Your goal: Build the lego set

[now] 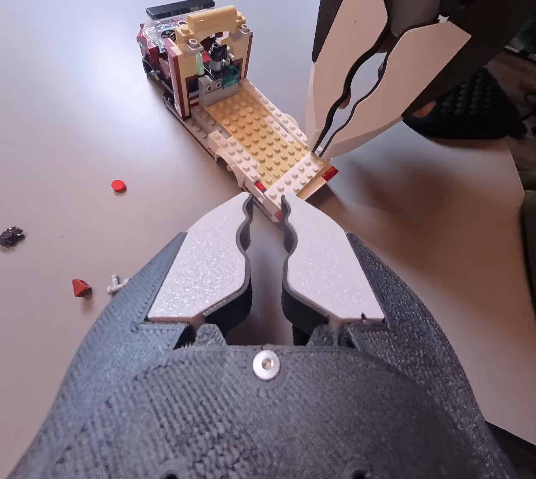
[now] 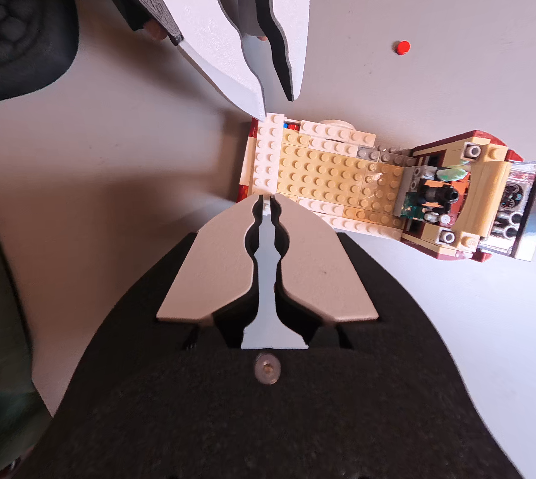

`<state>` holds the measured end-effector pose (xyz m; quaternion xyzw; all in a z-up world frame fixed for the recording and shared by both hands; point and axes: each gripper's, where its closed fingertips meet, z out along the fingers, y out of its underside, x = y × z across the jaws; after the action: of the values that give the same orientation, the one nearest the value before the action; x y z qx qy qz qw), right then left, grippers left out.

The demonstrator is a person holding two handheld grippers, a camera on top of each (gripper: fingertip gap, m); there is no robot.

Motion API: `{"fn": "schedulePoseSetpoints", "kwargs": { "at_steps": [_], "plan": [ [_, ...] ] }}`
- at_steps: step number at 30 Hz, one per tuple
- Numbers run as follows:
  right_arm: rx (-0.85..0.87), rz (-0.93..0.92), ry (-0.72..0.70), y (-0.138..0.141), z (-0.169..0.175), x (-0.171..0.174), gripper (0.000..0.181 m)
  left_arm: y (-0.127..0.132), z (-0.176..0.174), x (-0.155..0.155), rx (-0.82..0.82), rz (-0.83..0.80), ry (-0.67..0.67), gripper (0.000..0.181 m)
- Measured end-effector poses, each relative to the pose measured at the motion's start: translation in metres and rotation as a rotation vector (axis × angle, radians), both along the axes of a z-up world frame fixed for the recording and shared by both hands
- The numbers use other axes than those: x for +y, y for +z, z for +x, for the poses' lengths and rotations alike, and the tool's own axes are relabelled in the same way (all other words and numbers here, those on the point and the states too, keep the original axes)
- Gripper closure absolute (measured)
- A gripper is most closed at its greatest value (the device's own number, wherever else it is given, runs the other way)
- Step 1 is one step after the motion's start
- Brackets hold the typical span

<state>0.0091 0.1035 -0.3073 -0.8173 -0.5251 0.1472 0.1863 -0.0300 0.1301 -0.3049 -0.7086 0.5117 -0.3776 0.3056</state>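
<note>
A part-built lego vehicle [image 1: 255, 134] lies on the table, with a tan studded floor, a dark red and tan cab and a white plate [image 1: 295, 178] across its rear. My left gripper [image 1: 266, 199] is open and empty, and its tips sit at one rear corner of the vehicle. In the right wrist view [image 2: 277, 108] one of its fingers touches the corner of the white plate [image 2: 268, 154]. My right gripper [image 2: 266, 198] is shut on a small white piece [image 2: 266, 208] at the other rear corner of the vehicle [image 2: 319, 172]. It reaches down from the upper right in the left wrist view [image 1: 319, 153].
Loose parts lie on the table beside the vehicle: a red round tile [image 1: 118, 185], a dark red slope [image 1: 81, 288], a small grey part [image 1: 116, 285] and a black part [image 1: 11, 236]. A black-gloved hand [image 1: 464, 105] holds the right gripper. Across from one pair of fingers to the other is roughly 5 cm. The red round tile [image 1: 118, 185] sits 9 cm or so from the ends of my left fingers. My right wrist view [image 2: 402, 49] looks at it from another angle.
</note>
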Motion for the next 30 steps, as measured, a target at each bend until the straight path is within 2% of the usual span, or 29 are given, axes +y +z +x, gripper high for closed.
{"fn": "schedulePoseSetpoints", "kwargs": {
  "at_steps": [17,24,30],
  "plan": [
    [-0.04,0.015,0.005,-0.0022,-0.0004,-0.0006,0.179,-0.0014,0.0057,0.0015,0.003,0.029,0.009,0.167],
    [-0.1,0.028,0.037,-0.0031,-0.0004,-0.0009,0.18,-0.0019,0.006,-0.0018,-0.035,-0.091,0.016,0.172],
    [-0.158,0.072,0.076,-0.0035,-0.0006,-0.0017,0.18,-0.0026,0.0069,-0.0002,-0.029,-0.038,0.021,0.175]
  ]
}}
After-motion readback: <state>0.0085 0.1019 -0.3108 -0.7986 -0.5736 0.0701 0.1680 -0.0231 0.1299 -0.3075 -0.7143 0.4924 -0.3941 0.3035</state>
